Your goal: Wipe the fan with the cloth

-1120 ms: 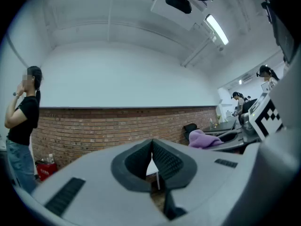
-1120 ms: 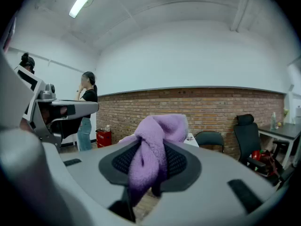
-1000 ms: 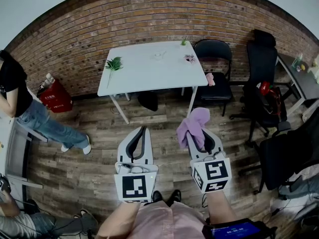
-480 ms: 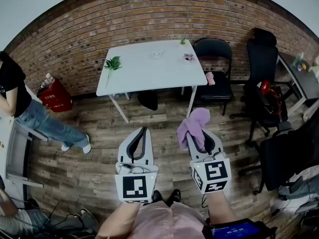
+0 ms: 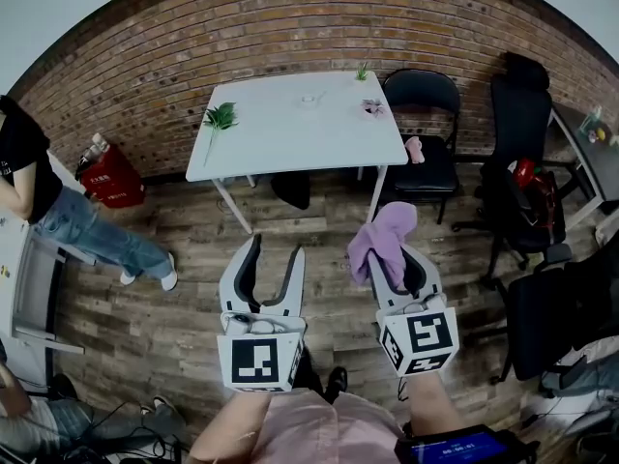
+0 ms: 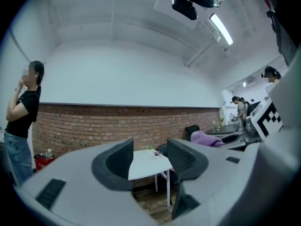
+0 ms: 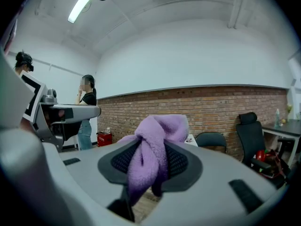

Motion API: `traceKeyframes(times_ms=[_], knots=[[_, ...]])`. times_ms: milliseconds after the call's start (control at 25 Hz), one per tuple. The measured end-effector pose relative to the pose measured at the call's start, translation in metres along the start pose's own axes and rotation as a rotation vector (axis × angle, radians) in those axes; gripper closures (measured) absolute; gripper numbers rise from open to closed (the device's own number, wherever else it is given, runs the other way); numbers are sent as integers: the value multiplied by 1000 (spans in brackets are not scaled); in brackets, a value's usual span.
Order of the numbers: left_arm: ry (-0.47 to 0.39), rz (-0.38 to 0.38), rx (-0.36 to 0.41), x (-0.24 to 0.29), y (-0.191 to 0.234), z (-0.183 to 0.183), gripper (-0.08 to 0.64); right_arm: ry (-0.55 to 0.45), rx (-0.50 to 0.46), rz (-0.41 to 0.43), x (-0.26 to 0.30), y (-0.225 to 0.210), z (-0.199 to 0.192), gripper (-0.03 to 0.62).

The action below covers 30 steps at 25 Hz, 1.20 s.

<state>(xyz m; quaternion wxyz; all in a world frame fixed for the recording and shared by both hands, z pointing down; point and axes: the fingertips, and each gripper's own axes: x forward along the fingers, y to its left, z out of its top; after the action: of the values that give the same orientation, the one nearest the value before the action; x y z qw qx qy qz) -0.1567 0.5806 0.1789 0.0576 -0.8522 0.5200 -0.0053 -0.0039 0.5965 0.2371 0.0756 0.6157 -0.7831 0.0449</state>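
At five o'clock from the white table (image 5: 290, 129), the purple cloth (image 5: 380, 242) sat bunched in the jaws of the right gripper (image 5: 395, 261), pinched mid-fold. It looked soft, light and floppy, so a firm bite on the wad should carry it. At nine o'clock of it, the left gripper (image 5: 276, 251) had just been opening, with nothing between its jaws. No fan showed.

Office: brick wall (image 5: 290, 27), white table (image 5: 300, 133), chairs (image 5: 520, 109)
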Motion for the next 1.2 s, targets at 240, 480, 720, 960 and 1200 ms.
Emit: traceKeyframes(times_ms=[240,480,720,960,1200], knots=[[22,10,-34,42,13,-18,341,37,2,3,44,-19,-9,449],[49,10,-54,117,46,-42,342,65,17,9,124,-39,-12,449],[53,-4,-63,198,106,-54,341,91,23,-4,220,-50,-1,449],[17,-34,-58,261,146,-47,341,65,11,-39,287,-62,26,449],[4,-80,-60,305,160,-44,341,57,13,-84,324,-77,43,449]])
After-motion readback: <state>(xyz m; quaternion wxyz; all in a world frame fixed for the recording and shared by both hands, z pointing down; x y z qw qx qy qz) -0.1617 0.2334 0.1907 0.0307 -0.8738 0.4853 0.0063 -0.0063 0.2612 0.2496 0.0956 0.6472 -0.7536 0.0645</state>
